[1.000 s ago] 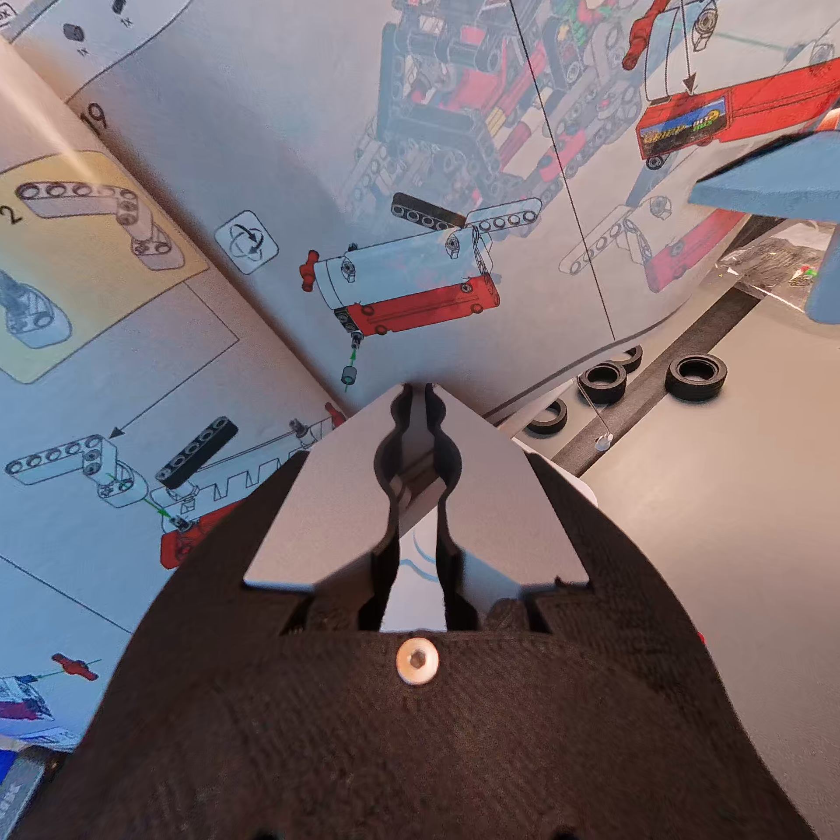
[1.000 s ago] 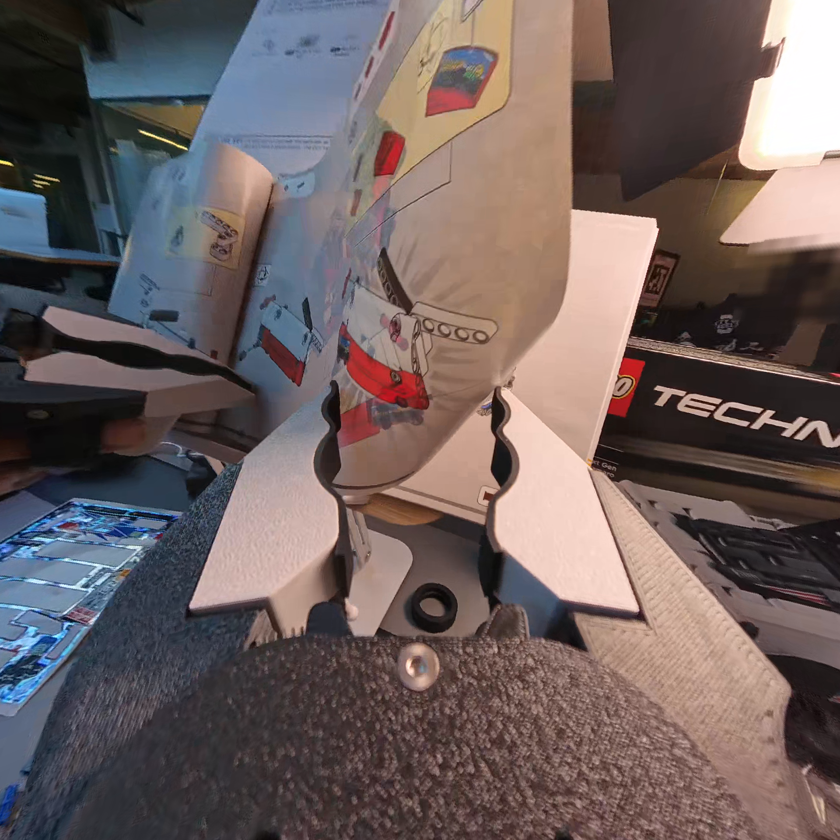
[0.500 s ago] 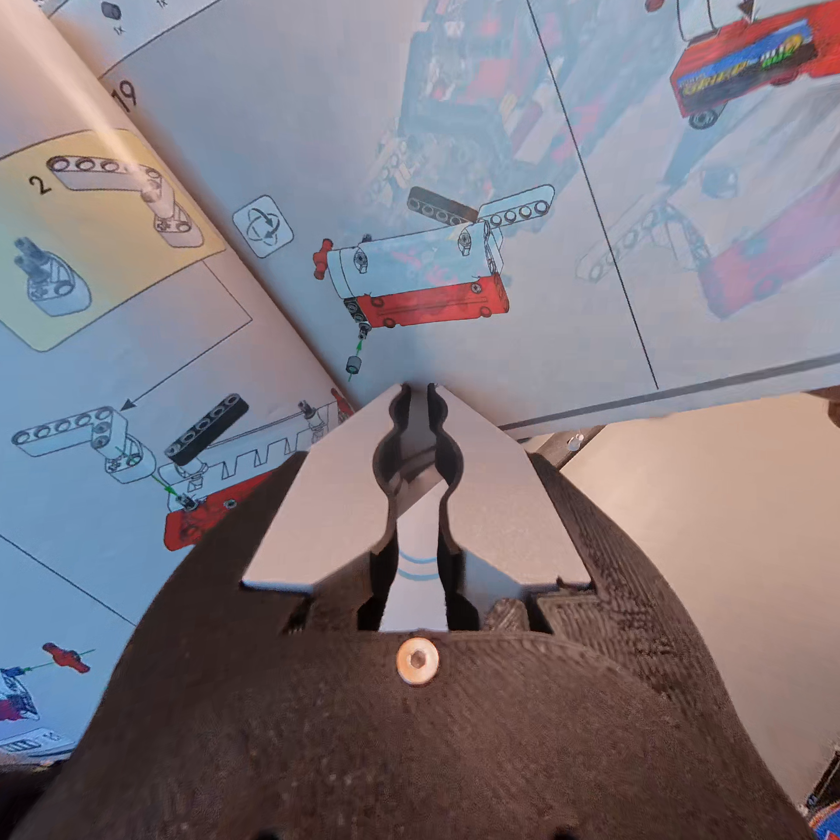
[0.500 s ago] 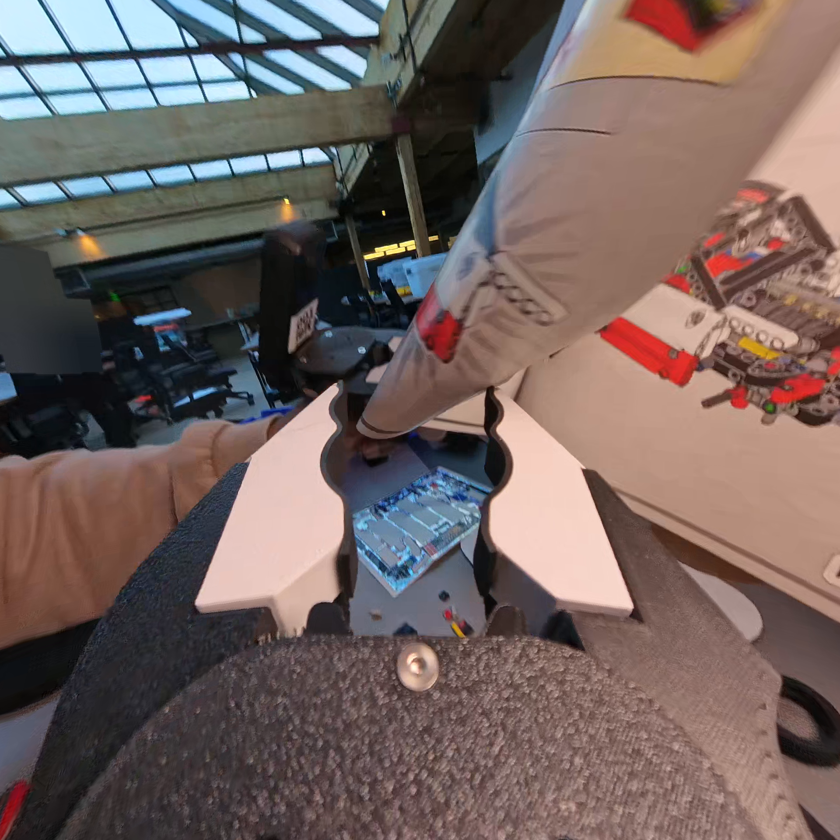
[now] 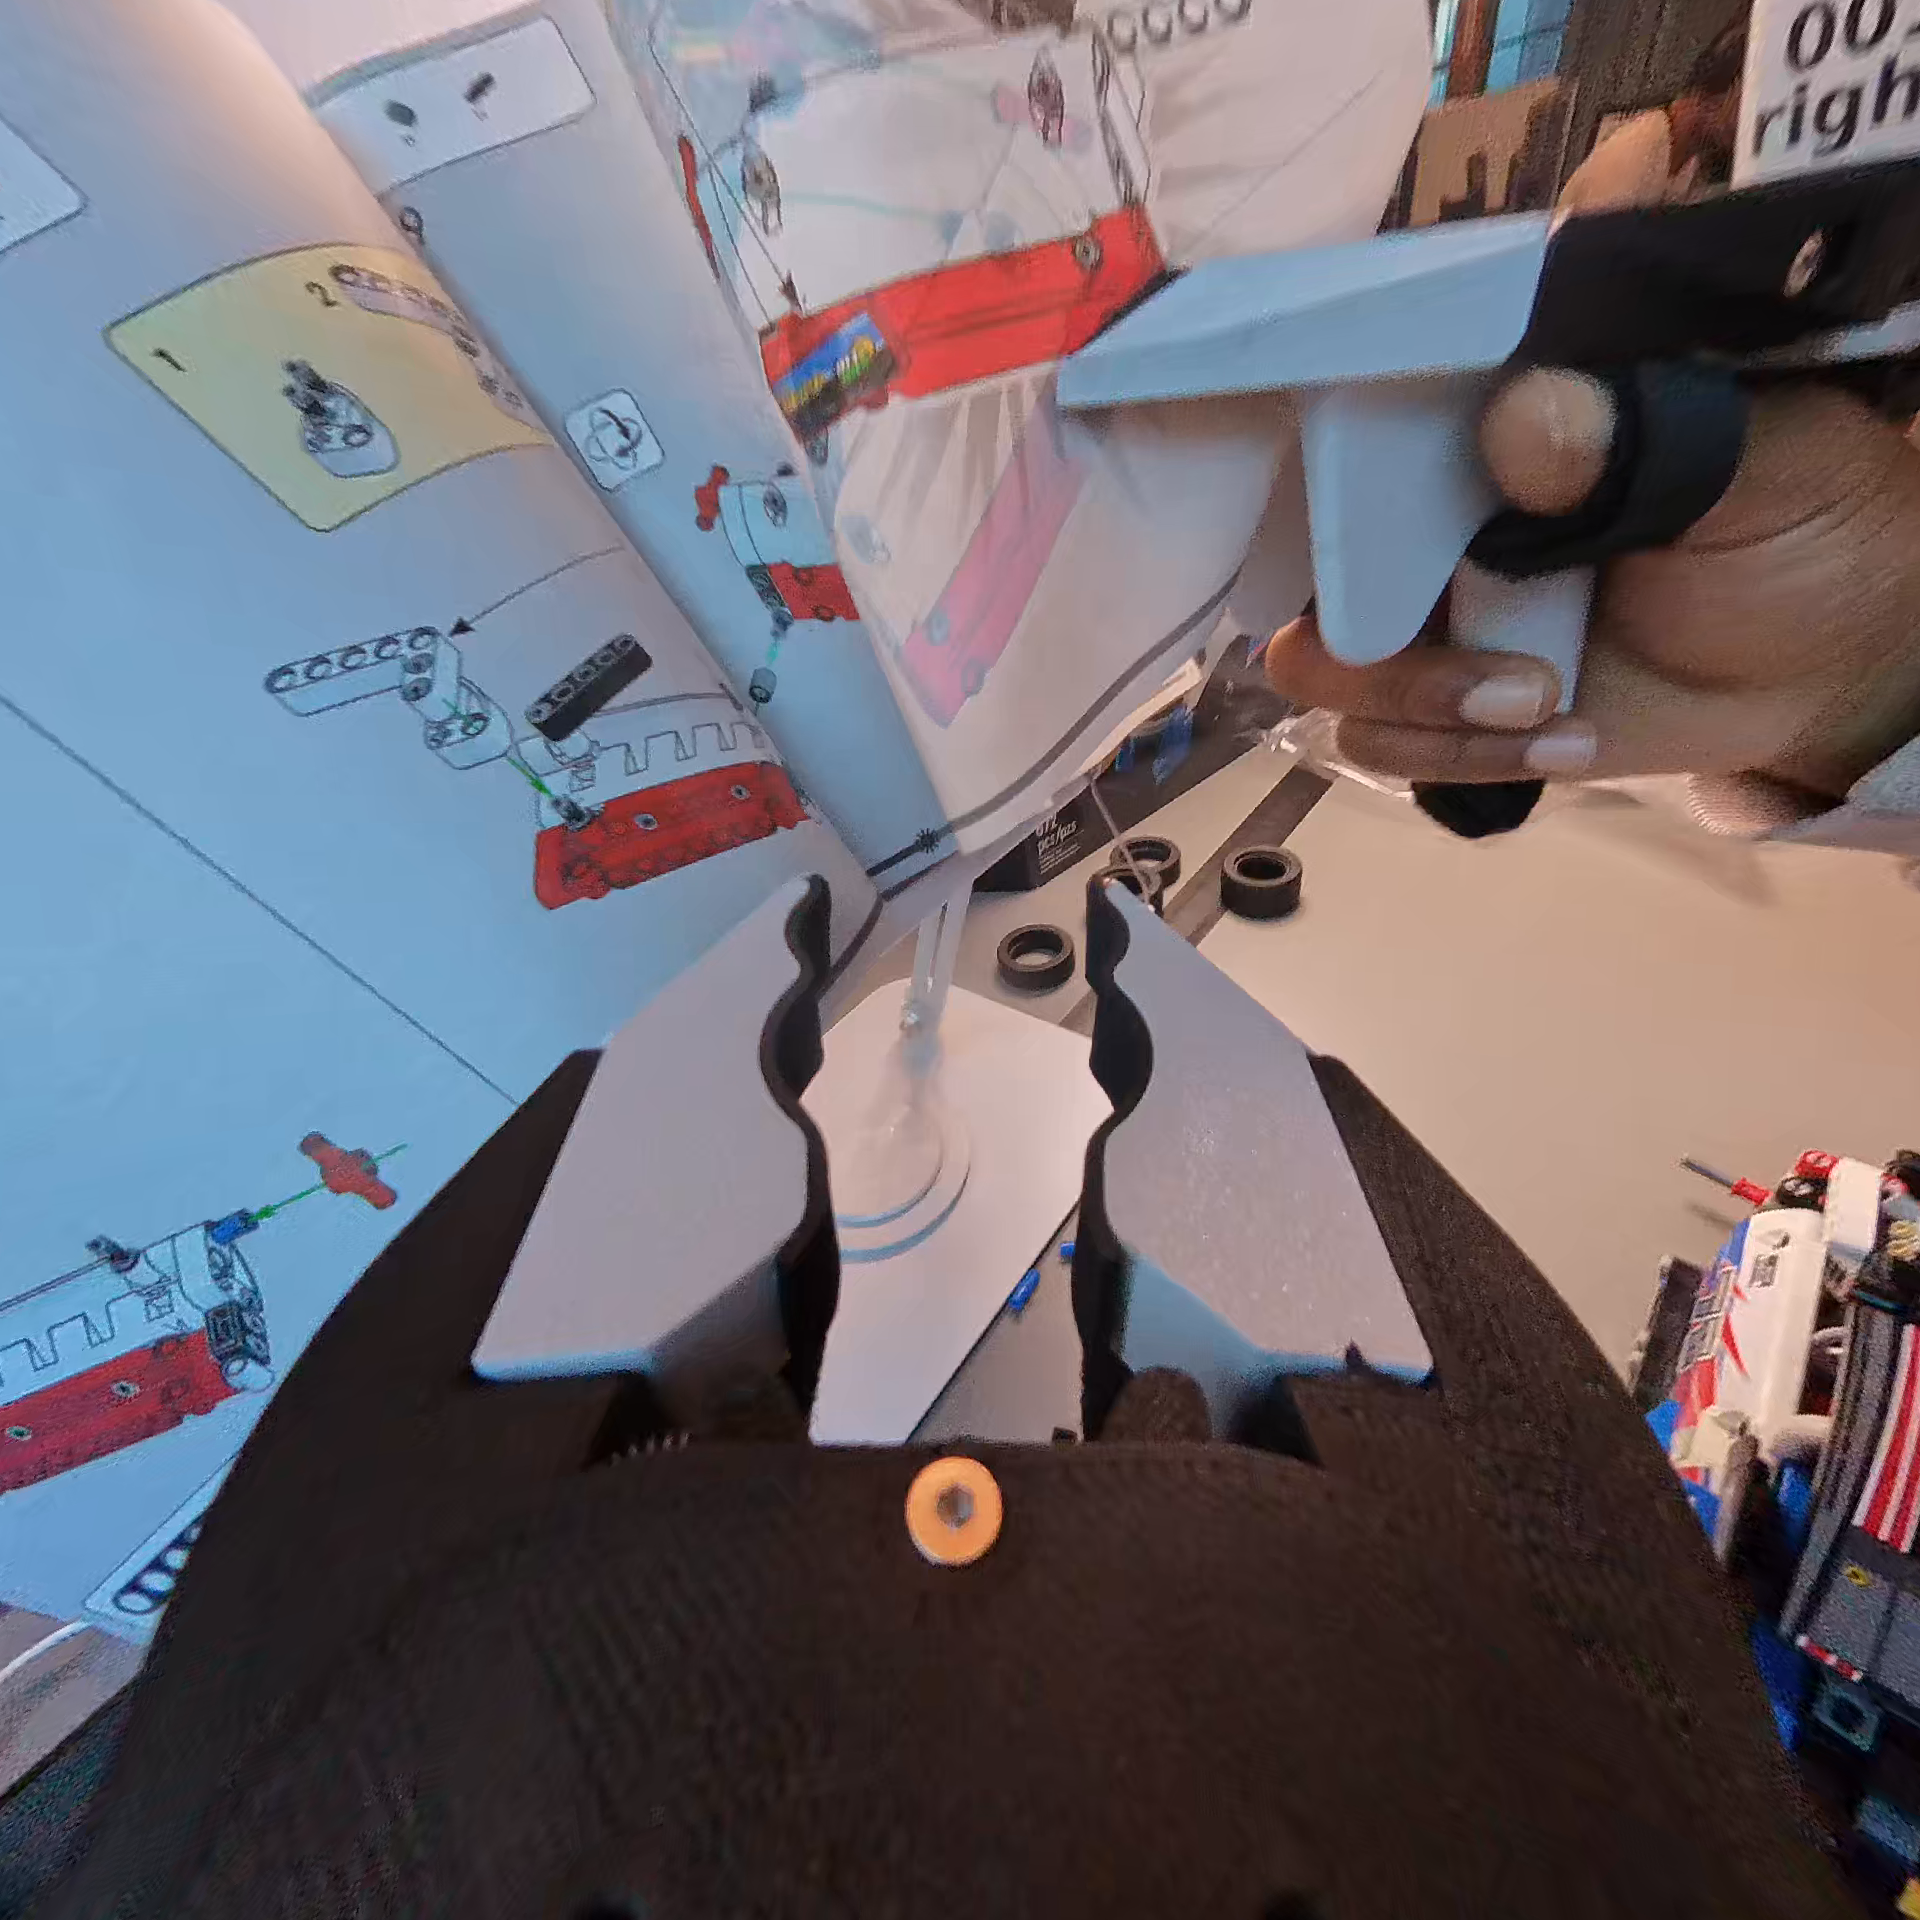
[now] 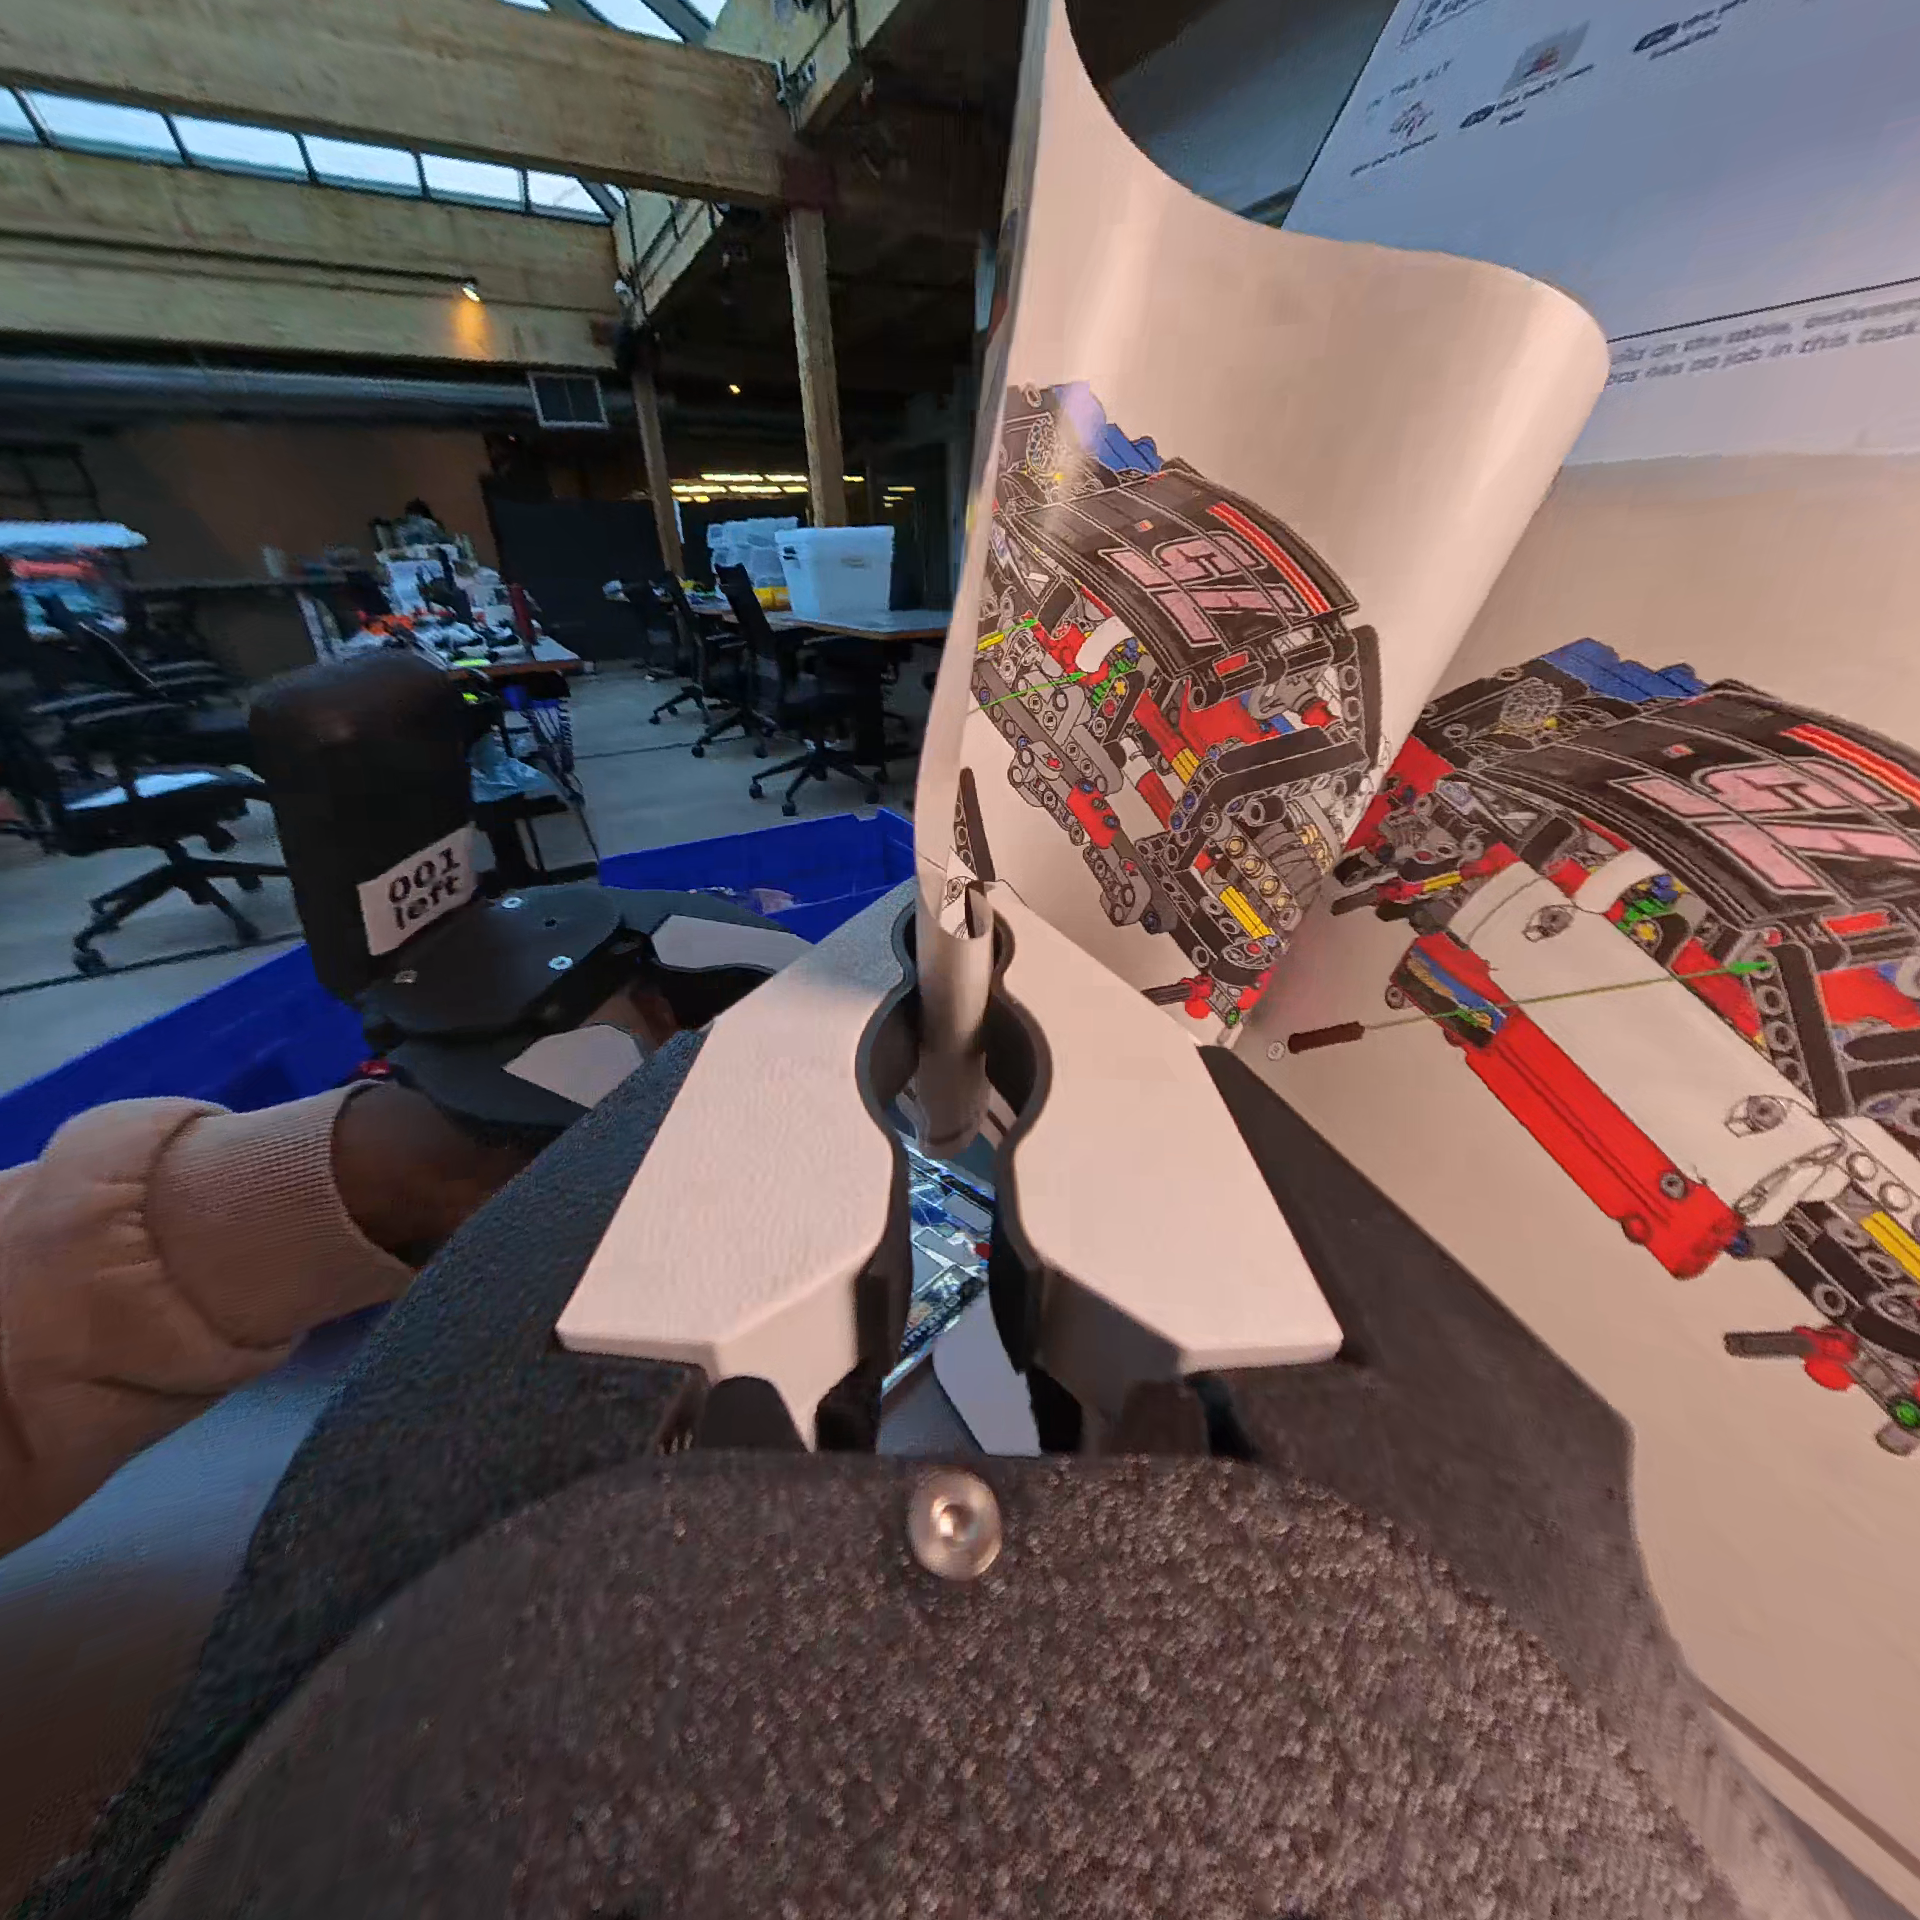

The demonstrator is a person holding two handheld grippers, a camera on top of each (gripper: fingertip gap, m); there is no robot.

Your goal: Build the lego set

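Note:
The instruction booklet (image 5: pixel 312 831) stands open on a white stand (image 5: pixel 935 1143). My right gripper (image 6: pixel 951 935) is shut on the lower corner of one page (image 6: pixel 1247 468) and holds it curled up away from the booklet. In the left wrist view the right gripper (image 5: pixel 1101 384) comes in from the upper right, held by a hand. My left gripper (image 5: pixel 951 914) is open and empty, just in front of the booklet's lower edge and above the stand base. A partly built red, white and black car (image 5: pixel 1787 1351) sits at the right edge.
Three black tyres (image 5: pixel 1034 956) lie on the grey table (image 5: pixel 1507 1039) behind the stand. A blue bin (image 6: pixel 779 862) stands beyond the left gripper's black handle (image 6: pixel 364 790). A sticker sheet (image 6: pixel 945 1247) shows below my right fingers. Office chairs and desks are far behind.
My left gripper has opened and drawn back from the booklet. My right gripper, open around the page before, has shut on its corner and swung it over.

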